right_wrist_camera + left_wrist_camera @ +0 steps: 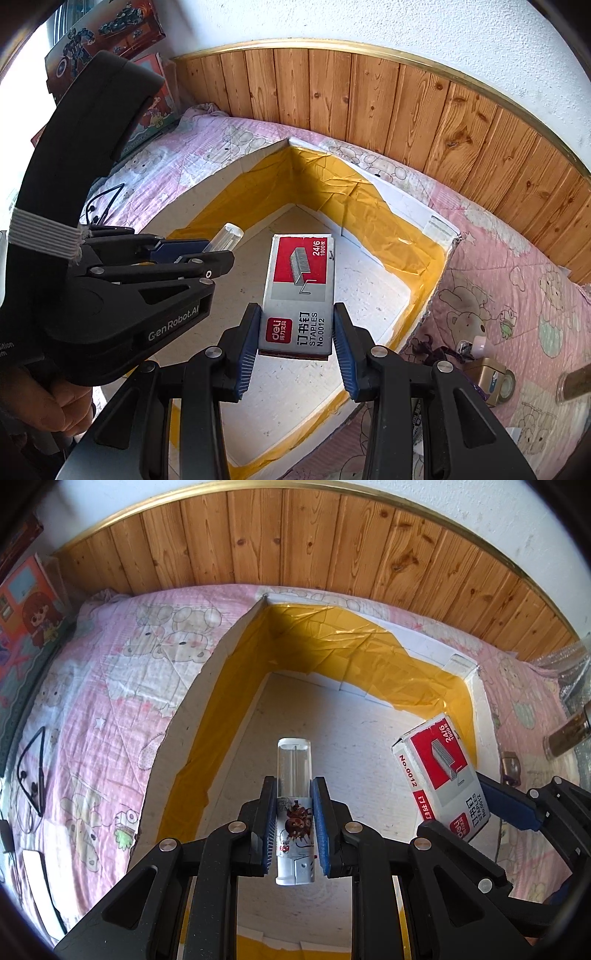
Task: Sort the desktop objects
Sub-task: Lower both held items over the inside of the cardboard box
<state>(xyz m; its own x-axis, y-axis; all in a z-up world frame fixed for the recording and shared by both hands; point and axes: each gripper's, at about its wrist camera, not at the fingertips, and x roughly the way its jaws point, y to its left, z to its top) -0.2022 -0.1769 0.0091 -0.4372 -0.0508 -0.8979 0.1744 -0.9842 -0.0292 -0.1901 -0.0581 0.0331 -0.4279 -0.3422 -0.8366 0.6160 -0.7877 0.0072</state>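
"deli", "STAPLES No.0012", "24/6 1000" on the staple box [297, 295]; "GenRobot.AI" on the left gripper [207, 254].

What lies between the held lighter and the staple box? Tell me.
Only bare white floor of the foam box shows between lighter and staple box in the left wrist view.

We see a red and grey staple box [298, 291], a clear lighter [294, 805] with a cartoon print, yellow tape lining the white tray [236, 686], and a pink bear-print sheet [103, 672].
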